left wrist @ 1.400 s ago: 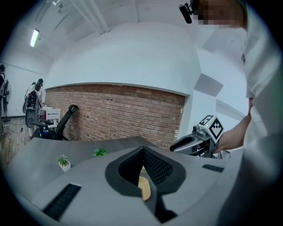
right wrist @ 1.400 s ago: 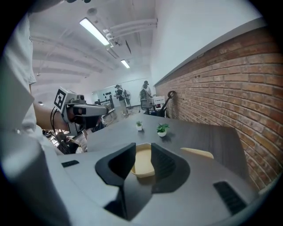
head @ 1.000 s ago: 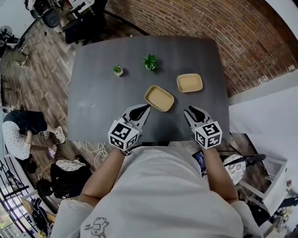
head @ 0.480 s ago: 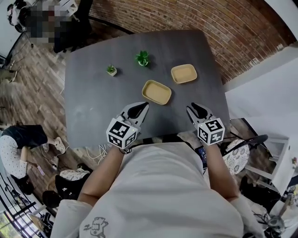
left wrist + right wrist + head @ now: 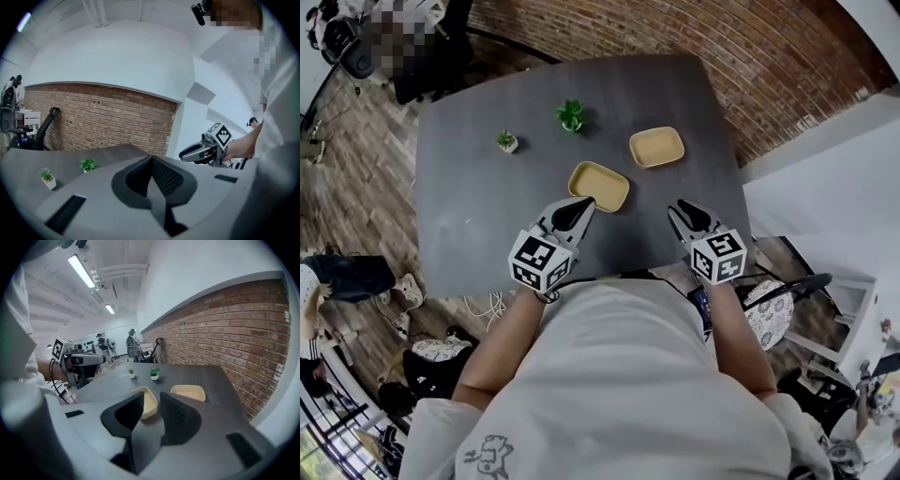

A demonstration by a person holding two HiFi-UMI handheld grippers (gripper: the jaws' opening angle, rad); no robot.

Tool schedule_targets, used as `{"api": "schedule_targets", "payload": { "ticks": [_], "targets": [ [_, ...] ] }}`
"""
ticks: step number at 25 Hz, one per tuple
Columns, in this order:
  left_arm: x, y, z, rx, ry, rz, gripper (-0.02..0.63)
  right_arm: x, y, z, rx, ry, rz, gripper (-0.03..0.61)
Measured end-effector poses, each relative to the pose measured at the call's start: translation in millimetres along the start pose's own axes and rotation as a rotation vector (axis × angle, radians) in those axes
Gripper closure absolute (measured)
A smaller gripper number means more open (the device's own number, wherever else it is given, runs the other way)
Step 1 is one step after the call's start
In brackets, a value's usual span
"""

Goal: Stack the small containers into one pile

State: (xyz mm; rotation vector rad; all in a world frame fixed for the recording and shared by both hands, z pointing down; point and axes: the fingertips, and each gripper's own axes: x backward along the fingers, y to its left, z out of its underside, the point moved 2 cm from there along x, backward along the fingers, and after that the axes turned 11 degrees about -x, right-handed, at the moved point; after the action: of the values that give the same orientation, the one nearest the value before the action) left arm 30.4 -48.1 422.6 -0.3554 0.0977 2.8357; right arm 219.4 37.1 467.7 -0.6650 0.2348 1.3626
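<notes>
Nearest to us, from the head view, the left gripper [image 5: 579,205] and the right gripper [image 5: 680,208] hover side by side over the near edge of the dark table [image 5: 469,216], well apart from each other. Only the gripper views tell us how the jaws stand. In the left gripper view the left gripper [image 5: 152,158] has its fingers pressed together at the tips with nothing between them. In the right gripper view the right gripper [image 5: 152,393] has its fingers spread, with a clear gap and nothing pinched. Through that gap we see the near container [image 5: 150,406], with the far container [image 5: 188,393] beyond it to the right. The left gripper view shows neither container, only the right gripper [image 5: 206,149] hanging off to the side. From above, we see the near container [image 5: 599,186] lying open side up just ahead of the left gripper's tips, its long axis running from far-left to near-right. The far container [image 5: 656,147] sits apart from it, further back and to the right, also open side up, its long axis nearly crosswise with the right end slightly further away. The two are not stacked. Beyond them stand a small potted plant [image 5: 507,142] and a larger potted plant [image 5: 571,115], then the brick wall [image 5: 675,37].
</notes>
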Motion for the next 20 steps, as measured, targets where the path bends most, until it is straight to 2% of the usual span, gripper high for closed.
{"api": "schedule_targets", "payload": {
  "ticks": [10,20],
  "targets": [
    [-55,7,-3,0.043,0.027,-0.059,0.603,-23,-53,-17,0.01,0.065,-0.06,0.465],
    [-105,14,9,0.098,0.077,-0.098,0.603,-54,-101,-27,0.013,0.128,-0.112,0.466]
  ]
}}
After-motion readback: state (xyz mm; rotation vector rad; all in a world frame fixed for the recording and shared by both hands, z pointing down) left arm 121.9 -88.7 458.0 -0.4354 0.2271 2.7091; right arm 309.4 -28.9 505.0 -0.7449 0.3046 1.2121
